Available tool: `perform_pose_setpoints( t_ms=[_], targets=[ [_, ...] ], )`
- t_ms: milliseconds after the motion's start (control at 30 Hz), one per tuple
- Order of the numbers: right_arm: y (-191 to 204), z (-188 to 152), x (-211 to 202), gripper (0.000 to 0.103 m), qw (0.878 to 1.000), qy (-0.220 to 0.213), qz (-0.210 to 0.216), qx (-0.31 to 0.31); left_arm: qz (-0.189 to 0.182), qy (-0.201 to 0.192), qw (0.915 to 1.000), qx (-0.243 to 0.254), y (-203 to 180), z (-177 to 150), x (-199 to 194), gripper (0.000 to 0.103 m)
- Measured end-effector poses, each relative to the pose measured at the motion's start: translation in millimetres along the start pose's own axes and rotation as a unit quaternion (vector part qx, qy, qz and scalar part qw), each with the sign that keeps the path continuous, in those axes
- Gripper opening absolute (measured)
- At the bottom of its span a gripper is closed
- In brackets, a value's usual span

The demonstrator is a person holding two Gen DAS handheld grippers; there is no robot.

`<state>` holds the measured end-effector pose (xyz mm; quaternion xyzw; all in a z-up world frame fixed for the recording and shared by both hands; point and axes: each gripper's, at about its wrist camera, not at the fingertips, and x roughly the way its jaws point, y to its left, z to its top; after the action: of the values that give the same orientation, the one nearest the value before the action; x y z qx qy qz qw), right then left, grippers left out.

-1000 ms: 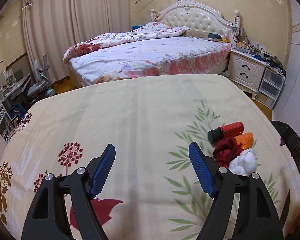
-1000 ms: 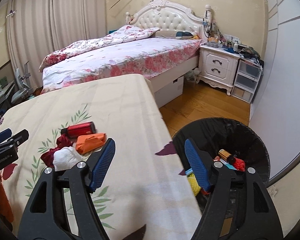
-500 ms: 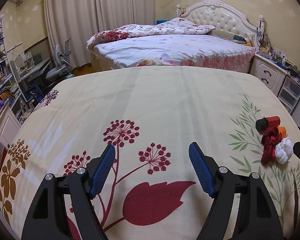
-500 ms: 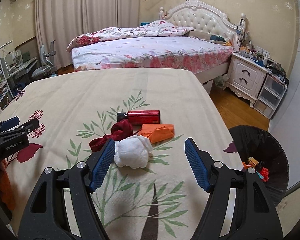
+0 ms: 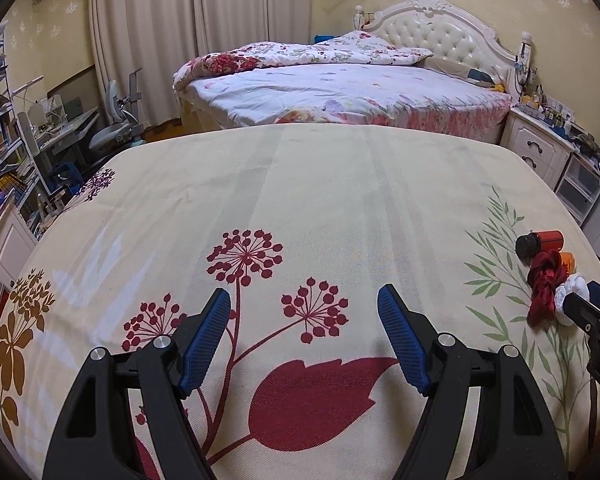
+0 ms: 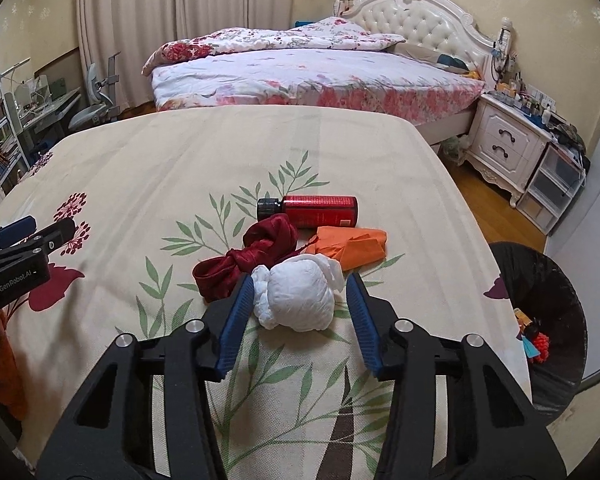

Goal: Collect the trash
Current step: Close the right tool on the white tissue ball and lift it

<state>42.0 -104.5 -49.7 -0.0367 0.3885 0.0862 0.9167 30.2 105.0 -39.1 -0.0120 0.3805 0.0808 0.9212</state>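
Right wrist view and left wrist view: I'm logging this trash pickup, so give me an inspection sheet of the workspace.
Surface: floral tablecloth, flat.
Job's things: white crumpled wad, dark red cloth, orange wrapper, red bottle lying on its side, clustered together; black trash bin on the floor holds some trash.
Clutter: nothing seen.
Grippers: right gripper open, fingers either side of the wad; left gripper open, empty.
Cables: nothing seen.
Surroundings: bed, nightstand, desk.
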Motion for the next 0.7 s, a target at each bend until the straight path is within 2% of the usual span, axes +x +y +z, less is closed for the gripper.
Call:
perform_pose_setpoints(
  t_ms=[33, 167, 333, 700],
  targets=[
    [0, 0, 1, 0.034, 1.0, 0.004, 0.004, 0.0, 0.0, 0.0, 1.0, 0.0, 0, 0, 0, 0.074],
    [0, -2, -2, 0.03, 1.0, 0.001, -0.002, -0.008, 0.001, -0.001, 1.0, 0.003, -1, 0, 1, 0.074],
    [-11, -3, -8, 0.03, 1.0, -0.004, -0.017, -0.003, -0.003, -0.002, 1.0, 0.005, -5, -1, 1, 0.074],
    [-64, -12, -13, 0.03, 0.997, -0.002, -0.072, 0.031, -0.053, 0.0, 0.998, 0.034, -49, -2, -7, 0.074]
  ],
)
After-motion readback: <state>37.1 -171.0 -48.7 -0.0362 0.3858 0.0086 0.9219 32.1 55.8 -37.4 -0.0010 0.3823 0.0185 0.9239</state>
